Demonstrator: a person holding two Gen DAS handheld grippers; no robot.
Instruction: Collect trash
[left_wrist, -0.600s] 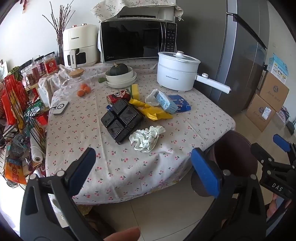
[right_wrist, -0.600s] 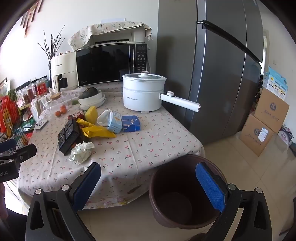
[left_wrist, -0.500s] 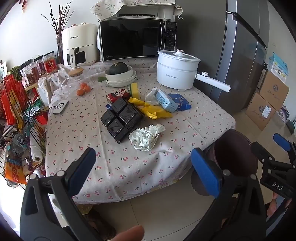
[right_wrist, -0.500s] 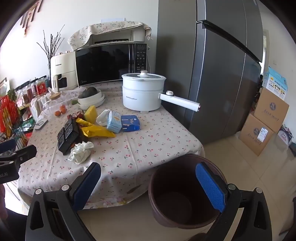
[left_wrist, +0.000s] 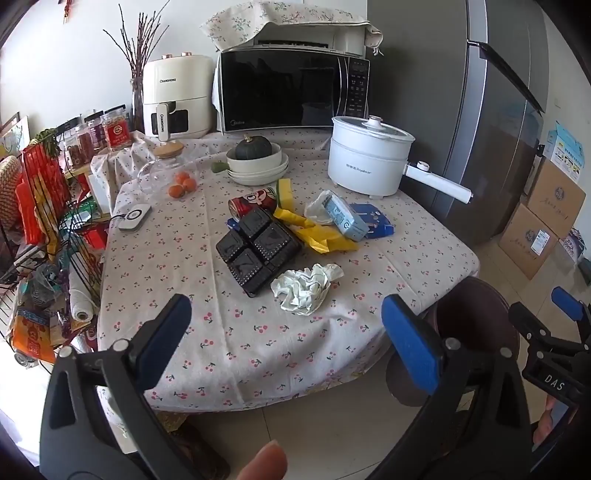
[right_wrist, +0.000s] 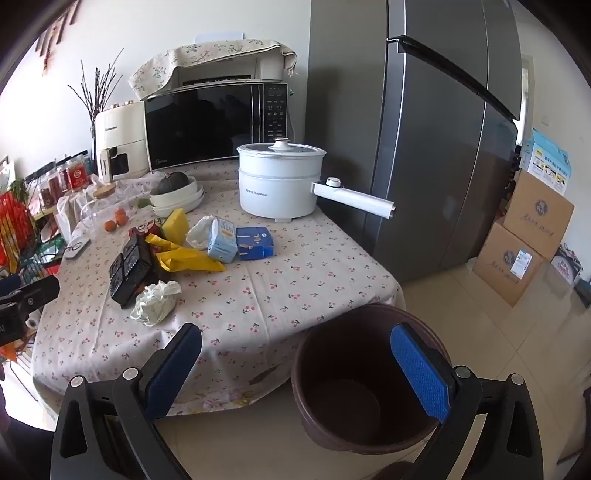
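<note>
Trash lies on the cherry-print tablecloth (left_wrist: 207, 258): a crumpled white paper (left_wrist: 306, 288) (right_wrist: 155, 302), a black plastic tray (left_wrist: 258, 247) (right_wrist: 130, 266), a yellow wrapper (left_wrist: 317, 236) (right_wrist: 188, 256), a red can (left_wrist: 253, 201), a light blue carton (left_wrist: 345, 218) (right_wrist: 221, 240) and a blue box (left_wrist: 371, 220) (right_wrist: 255, 243). A brown bin (right_wrist: 369, 380) (left_wrist: 469, 321) stands on the floor at the table's right corner. My left gripper (left_wrist: 286, 334) is open and empty, short of the table's front edge. My right gripper (right_wrist: 295, 363) is open and empty, above the bin's left rim.
At the back stand a white electric pot (left_wrist: 365, 162) with a long handle, stacked bowls holding a squash (left_wrist: 256, 162), a microwave (left_wrist: 291, 92) and an air fryer (left_wrist: 173, 98). A wire rack (left_wrist: 40, 229) is at the left. A fridge (right_wrist: 443, 147) and cardboard boxes (right_wrist: 524, 236) are at the right.
Both views have edged slightly back from the table. Both grippers stay open and nothing on the table has moved.
</note>
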